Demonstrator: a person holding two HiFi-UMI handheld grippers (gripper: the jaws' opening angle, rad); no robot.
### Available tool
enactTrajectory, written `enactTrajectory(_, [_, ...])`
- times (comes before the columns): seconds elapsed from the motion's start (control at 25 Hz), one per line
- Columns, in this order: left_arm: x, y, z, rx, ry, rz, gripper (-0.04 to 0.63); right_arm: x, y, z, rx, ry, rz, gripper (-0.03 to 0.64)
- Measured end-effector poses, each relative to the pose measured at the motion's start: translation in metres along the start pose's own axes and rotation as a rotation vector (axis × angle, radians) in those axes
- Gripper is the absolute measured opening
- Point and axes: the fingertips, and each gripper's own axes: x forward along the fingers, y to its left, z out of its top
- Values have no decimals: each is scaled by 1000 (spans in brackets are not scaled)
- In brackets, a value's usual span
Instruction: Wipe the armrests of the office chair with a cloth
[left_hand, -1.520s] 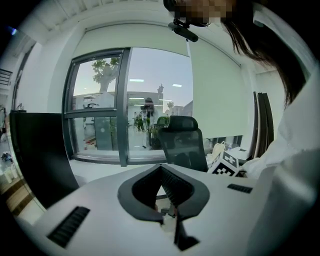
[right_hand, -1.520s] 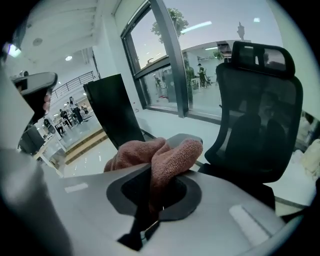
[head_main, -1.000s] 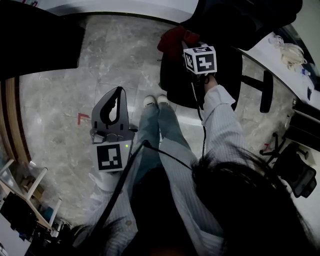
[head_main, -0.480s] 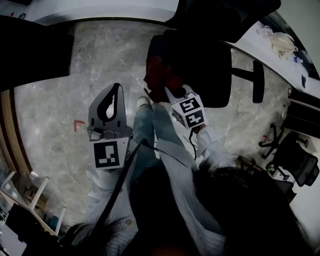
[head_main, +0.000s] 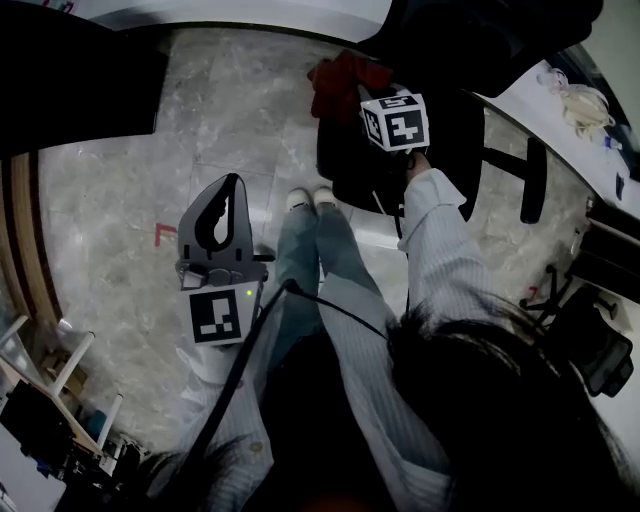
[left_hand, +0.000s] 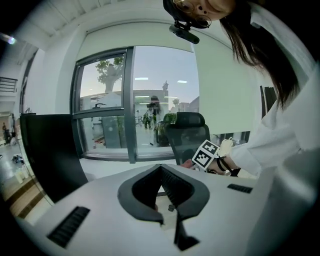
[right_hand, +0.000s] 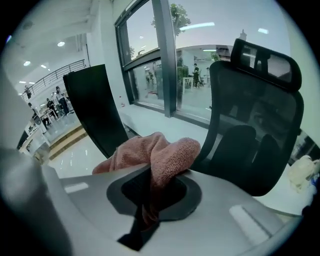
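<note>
Red cloth is pinched between the fingers of your right gripper. In the right gripper view it bunches up out of them as a fuzzy pinkish wad, with a short tail hanging down between them. From your head view, the cloth is at the left edge of the black chair, with your right arm stretched out toward it. Whether the cloth touches an armrest or the seat there cannot be told, because the dark chair swallows the detail. One armrest shows as a black bar on the chair's opposite side, well apart from the cloth. In the right gripper view, the chair's mesh back and headrest rise just behind the cloth and to its right.

Your left gripper has its fingers pressed together at the tips with nothing between them. It hangs over the grey marble floor beside your left leg, well apart from the chair. Its own view looks across to the chair back, with the right gripper's marker cube in front of it and a large window behind. Your shoes stand on the floor just short of the chair.
</note>
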Motion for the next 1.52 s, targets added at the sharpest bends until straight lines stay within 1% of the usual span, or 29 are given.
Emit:
enactTrajectory(0.16, [-10,19,-7,-8,9,45,3,18,-16,20,15,22,-49,25])
enactTrajectory(0.28, [-15,24,-9,-12,1,51,3,12,-4,15,16,25,-40,25])
enactTrajectory(0.52, [-12,7,2,0,-21,1,3,-41,58,-35,-39,28,76,25])
enactTrajectory(0.68, [-7,-8,9,5,-40,-32,3,-81,104,-77,-28,27,160,25])
enactTrajectory(0.76, [-4,-19,12,14,-44,-55,3,-99,118,-94,-17,22,179,25])
enactTrajectory(0.84, [-2,-28,14,22,-47,-72,3,-109,123,-105,-13,17,183,25])
enactTrajectory(1.0, [-3,-33,12,22,-42,-70,3,-105,110,-102,-9,24,183,26])
enactTrajectory(1.24, [-15,-17,-5,18,-8,-17,3,-63,70,-61,-36,2,122,26])
enactTrajectory(1.36, [-19,-5,-15,13,10,1,3,-32,46,-32,-14,-2,64,26])
enactTrajectory(1.52, [-24,5,-19,8,17,18,3,-3,12,-3,71,8,-17,26])
